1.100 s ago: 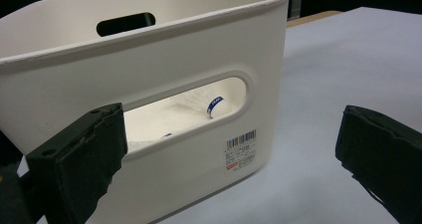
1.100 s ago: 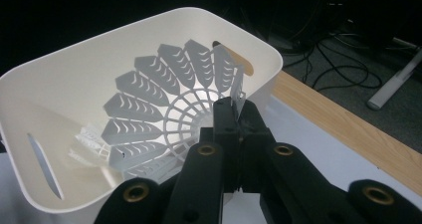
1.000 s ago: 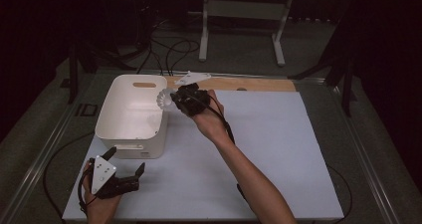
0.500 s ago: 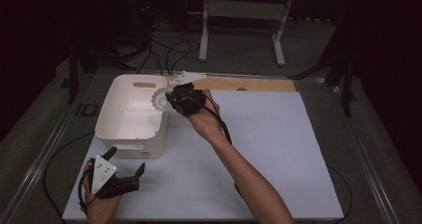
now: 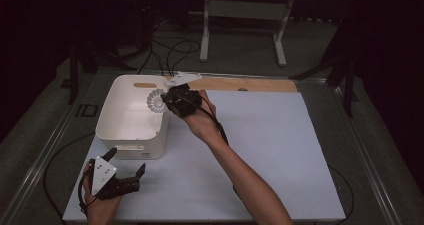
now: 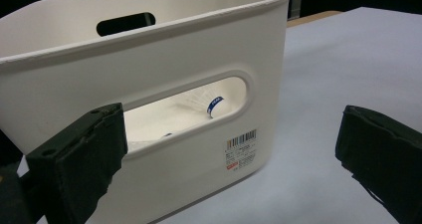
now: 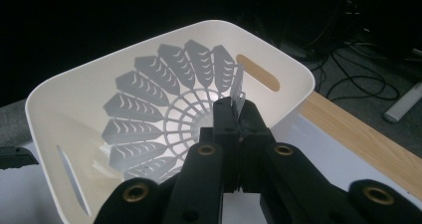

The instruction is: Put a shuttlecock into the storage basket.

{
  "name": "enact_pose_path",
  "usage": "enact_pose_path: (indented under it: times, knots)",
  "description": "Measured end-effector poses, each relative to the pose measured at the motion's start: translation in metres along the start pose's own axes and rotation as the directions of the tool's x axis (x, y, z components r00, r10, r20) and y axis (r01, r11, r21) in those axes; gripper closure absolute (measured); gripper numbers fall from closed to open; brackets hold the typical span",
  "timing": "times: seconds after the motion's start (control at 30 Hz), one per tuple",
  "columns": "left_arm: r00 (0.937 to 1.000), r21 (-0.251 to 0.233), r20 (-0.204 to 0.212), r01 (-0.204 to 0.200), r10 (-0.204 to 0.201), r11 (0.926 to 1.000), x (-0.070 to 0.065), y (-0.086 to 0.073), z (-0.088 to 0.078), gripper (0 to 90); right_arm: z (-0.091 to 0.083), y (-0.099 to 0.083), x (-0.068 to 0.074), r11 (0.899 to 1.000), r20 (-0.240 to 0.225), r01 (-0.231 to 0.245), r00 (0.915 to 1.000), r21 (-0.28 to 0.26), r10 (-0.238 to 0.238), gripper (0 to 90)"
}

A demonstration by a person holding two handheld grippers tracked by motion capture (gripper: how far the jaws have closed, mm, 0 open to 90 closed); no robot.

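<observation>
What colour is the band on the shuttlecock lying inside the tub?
Blue, on the shuttlecock; clearest in the left gripper view, through the tub's handle slot.

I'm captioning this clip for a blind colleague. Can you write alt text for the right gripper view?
The right gripper has its fingers shut on the skirt edge of a white plastic shuttlecock, held over the open white bin. The bin stands on a white table cover, with a wooden strip and cables beyond.

Two shuttlecocks, one held (image 7: 164,114) and one binned (image 6: 209,102), one white bin (image 5: 131,116), two grippers.
</observation>
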State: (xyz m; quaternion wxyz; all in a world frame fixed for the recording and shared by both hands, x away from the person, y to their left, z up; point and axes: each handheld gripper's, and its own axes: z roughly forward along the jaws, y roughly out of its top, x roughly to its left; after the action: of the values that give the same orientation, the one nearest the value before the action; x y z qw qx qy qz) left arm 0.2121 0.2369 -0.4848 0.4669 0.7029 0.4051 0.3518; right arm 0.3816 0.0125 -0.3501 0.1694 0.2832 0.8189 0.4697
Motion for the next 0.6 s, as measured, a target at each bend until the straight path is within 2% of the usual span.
enact_pose_path:
  times: [0.6]
  knots:
    - [1.0, -0.002, 0.0, -0.001, 0.001, 1.0, 0.0, 0.0, 0.0, 0.3, 0.008, 0.01, 0.018, 1.0, -0.049, 0.009, 0.9988, -0.024, -0.011, 89.1]
